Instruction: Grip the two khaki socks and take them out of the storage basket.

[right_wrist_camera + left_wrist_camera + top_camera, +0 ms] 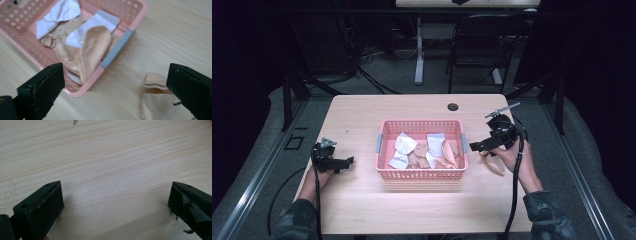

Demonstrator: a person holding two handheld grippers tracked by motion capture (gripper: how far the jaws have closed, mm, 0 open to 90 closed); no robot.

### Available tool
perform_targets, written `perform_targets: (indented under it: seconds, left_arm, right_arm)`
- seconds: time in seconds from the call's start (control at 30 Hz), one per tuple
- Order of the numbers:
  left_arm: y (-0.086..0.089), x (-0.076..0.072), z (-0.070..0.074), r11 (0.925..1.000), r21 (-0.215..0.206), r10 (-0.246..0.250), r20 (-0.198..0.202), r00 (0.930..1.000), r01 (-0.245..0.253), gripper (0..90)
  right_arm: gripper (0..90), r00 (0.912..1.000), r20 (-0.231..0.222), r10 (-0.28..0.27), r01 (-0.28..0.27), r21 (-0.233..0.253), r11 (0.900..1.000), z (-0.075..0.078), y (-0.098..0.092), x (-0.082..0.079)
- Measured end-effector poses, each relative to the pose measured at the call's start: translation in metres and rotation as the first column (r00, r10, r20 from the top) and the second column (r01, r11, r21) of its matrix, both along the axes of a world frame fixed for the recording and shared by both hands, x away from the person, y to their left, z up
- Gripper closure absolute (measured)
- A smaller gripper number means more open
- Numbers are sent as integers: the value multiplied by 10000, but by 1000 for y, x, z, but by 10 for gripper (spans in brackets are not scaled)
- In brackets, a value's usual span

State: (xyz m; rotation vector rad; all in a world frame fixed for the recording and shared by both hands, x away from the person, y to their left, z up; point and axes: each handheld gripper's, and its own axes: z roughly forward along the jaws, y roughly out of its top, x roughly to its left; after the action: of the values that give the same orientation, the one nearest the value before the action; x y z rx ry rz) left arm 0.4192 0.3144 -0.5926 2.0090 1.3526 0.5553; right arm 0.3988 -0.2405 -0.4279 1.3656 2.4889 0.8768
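Loose sock (pixel 156 100): beige, lying flat on the table (pixel 362 210), just below and ahead of the right gripper; in the right gripper view it sits close to the inner side of that gripper's right-hand jaw, partly covered by it.
Right gripper (pixel 478 146): jaws spread wide, nothing between them; held above the wood just beside the basket's right end, jaws pointing toward the basket.
Basket (pixel 422 174): pink, perforated plastic, in the middle of the table between the two grippers; its grey handle strip (pixel 116 50) lies ahead of the right gripper, between its jaws.
Socks in basket (pixel 87 50): a heap of beige and white ones; a beige one drapes over the rim on the side nearest the right gripper.
Left gripper (pixel 348 162): jaws wide apart and holding nothing, bare wood between them; it sits low over the table, apart from the basket's left end.
Hands: each grips its tool from the table's near edge.
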Motion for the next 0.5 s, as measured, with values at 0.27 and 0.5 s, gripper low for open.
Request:
perform_targets:
  seconds: [0.27,0.5]
  left_arm:
    - [0,0,0,10000,-3,8,18,10000,-8,0]
    - [0,0,0,10000,2,1,5,10000,-1,0]
  right_arm:
    - [0,9978,-100,656,-655,22,9978,1,33,4]
    - [4,9931,-288,1133,-1135,-47,9935,-7,56,8]
